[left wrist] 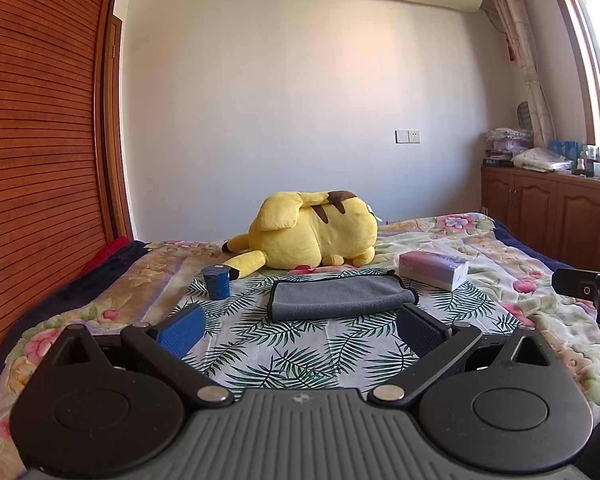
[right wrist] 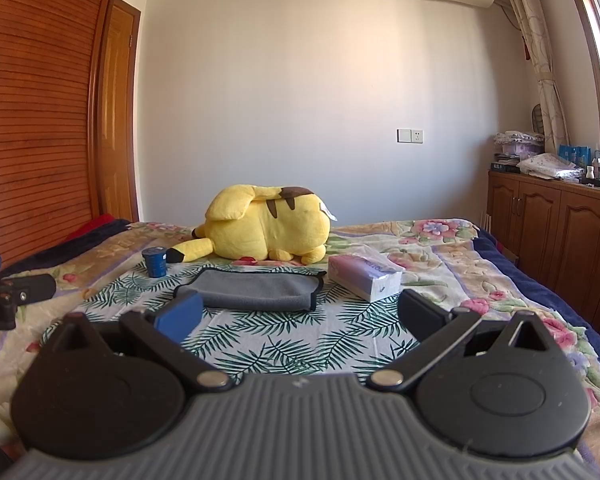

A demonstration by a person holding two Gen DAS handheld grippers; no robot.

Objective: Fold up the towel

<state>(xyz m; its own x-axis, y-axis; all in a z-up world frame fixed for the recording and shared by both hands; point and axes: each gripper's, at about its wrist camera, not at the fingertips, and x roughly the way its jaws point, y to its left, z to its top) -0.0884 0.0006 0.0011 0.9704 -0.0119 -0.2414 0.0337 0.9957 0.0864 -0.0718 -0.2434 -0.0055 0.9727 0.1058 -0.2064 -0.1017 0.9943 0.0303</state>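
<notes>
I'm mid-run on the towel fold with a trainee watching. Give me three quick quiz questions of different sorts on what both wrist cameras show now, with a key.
1. True or false: the left gripper holds the grey microfibre towel with black trim.
2. Multiple choice: what stands to the left of the towel on the palm-leaf printed cloth? A) small dark blue cup B) pink and white tissue pack C) yellow plush toy
3. Fill in: the right gripper has its jaws ____.

Key: 1 false, both grippers hover short of the towel; 2 A; 3 open.
</notes>
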